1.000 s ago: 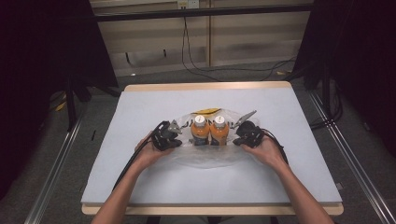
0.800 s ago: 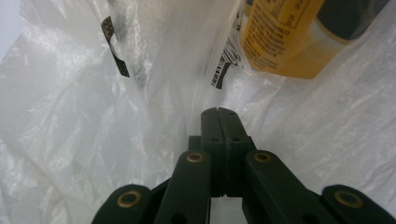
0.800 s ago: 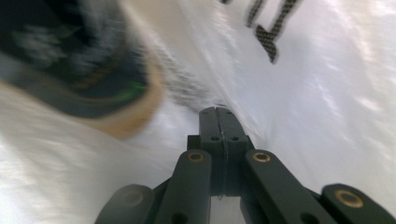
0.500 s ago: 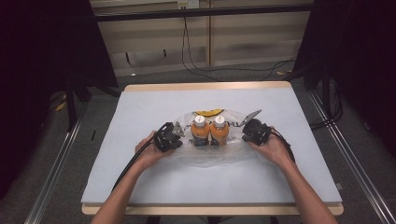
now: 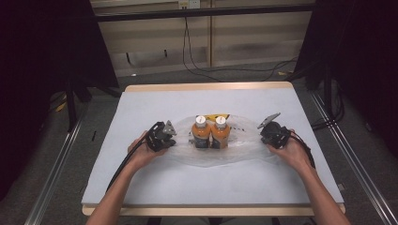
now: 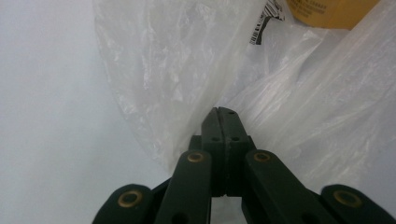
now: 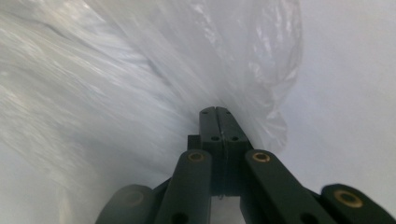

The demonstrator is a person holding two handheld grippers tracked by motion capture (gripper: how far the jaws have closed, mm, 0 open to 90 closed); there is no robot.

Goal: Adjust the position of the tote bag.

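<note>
Both grippers, left gripper (image 5: 170, 136) and right gripper (image 5: 264, 132), are closed on the edges of the clear plastic bag (image 5: 244, 143) at table centre. The two orange bottles (image 5: 210, 133) stand between them on the bag. It seems the bag is being stretched open; removing the bottles remains.

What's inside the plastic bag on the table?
Two orange bottles with white caps stand inside the clear bag, touching side by side. Something yellow peeks out behind them, mostly covered, so it can't be identified.

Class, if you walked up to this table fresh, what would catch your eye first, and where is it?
Two orange bottles with white caps stand side by side mid-table, on a clear plastic bag spread flat on the white table. The left tool and right tool, one on each side, have their jaws shut on the bag's edges.
</note>
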